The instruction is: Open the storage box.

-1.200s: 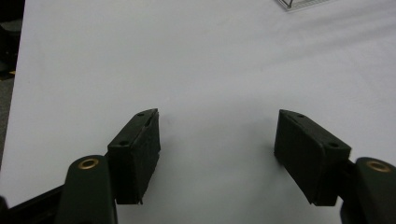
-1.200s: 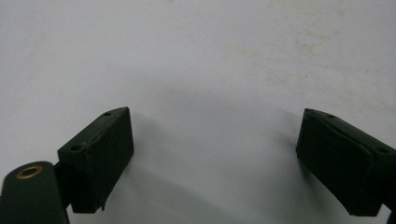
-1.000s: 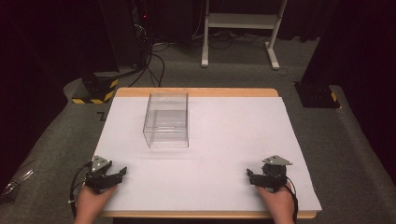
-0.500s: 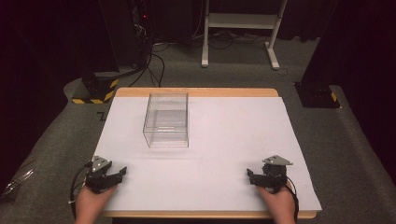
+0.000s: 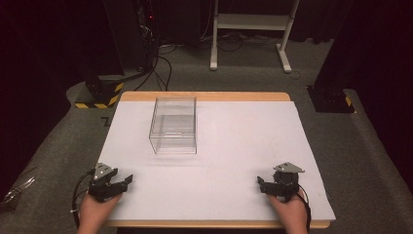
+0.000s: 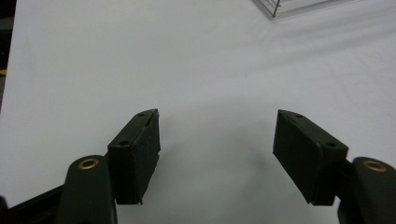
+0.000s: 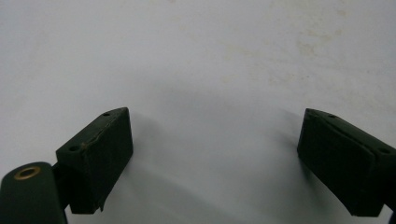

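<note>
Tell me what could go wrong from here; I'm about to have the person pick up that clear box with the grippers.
1. The clear box has thin, smooth transparent walls, so jaws may slip or misjudge its edges.
2. It sits far from the right gripper, closer to the left gripper; a one-sided pinch could tip it.
3. Both grippers stand open on the white sheet; dragging them might shift it.

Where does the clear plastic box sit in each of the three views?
High view: clear plastic box stands on the far left part of the white table sheet, ahead of the left gripper.
Left gripper view: one corner of it at the top edge, right of centre.
Right gripper view: not in it.
Shared landmark: the white table sheet.
</note>
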Action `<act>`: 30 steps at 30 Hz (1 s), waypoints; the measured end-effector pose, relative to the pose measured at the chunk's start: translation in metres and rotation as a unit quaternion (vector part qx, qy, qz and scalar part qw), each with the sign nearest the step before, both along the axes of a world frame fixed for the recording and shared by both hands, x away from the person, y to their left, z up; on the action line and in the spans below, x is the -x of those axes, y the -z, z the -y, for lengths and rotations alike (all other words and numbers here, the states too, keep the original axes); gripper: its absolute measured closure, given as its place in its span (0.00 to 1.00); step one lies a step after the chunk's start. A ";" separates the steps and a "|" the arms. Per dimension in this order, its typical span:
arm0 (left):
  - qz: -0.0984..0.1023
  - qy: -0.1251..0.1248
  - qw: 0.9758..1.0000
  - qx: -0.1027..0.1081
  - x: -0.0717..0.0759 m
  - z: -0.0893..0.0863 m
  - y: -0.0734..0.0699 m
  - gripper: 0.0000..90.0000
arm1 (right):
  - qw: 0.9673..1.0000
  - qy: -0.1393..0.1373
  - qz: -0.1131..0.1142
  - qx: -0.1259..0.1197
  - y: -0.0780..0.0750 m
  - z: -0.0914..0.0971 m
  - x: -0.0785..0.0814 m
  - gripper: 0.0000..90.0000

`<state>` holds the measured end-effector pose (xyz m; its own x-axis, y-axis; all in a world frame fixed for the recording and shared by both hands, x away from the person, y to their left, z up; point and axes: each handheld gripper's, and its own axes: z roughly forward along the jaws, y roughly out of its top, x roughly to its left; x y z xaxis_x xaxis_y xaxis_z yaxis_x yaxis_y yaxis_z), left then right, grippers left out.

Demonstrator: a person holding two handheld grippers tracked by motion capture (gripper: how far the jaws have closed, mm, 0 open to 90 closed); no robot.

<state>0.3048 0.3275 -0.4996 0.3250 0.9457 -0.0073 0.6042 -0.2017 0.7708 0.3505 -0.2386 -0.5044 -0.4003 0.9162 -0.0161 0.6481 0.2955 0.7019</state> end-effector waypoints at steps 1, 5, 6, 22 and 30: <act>0.003 0.000 1.000 0.003 0.001 0.001 -0.001 0.36 | 1.000 0.000 0.000 0.000 0.000 0.000 0.000 0.11; 0.012 0.005 1.000 0.005 0.002 0.001 -0.004 0.36 | 1.000 0.000 0.000 0.000 0.000 0.000 0.000 0.11; 0.013 0.007 1.000 0.006 0.002 0.001 -0.005 0.36 | 1.000 0.000 0.000 0.000 0.000 0.000 0.000 0.12; 0.026 0.039 0.998 0.031 0.005 0.016 -0.016 0.36 | 1.000 0.000 0.000 0.000 0.000 0.000 0.000 0.12; 0.041 0.059 0.997 0.032 0.007 0.025 -0.021 0.36 | 1.000 0.000 0.000 0.000 0.000 0.000 0.000 0.12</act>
<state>0.2977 0.3022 -0.4785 0.4355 0.8995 -0.0355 0.5139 -0.2161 0.8302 0.3505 -0.2387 -0.5044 -0.4012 0.9159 -0.0150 0.6482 0.2954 0.7018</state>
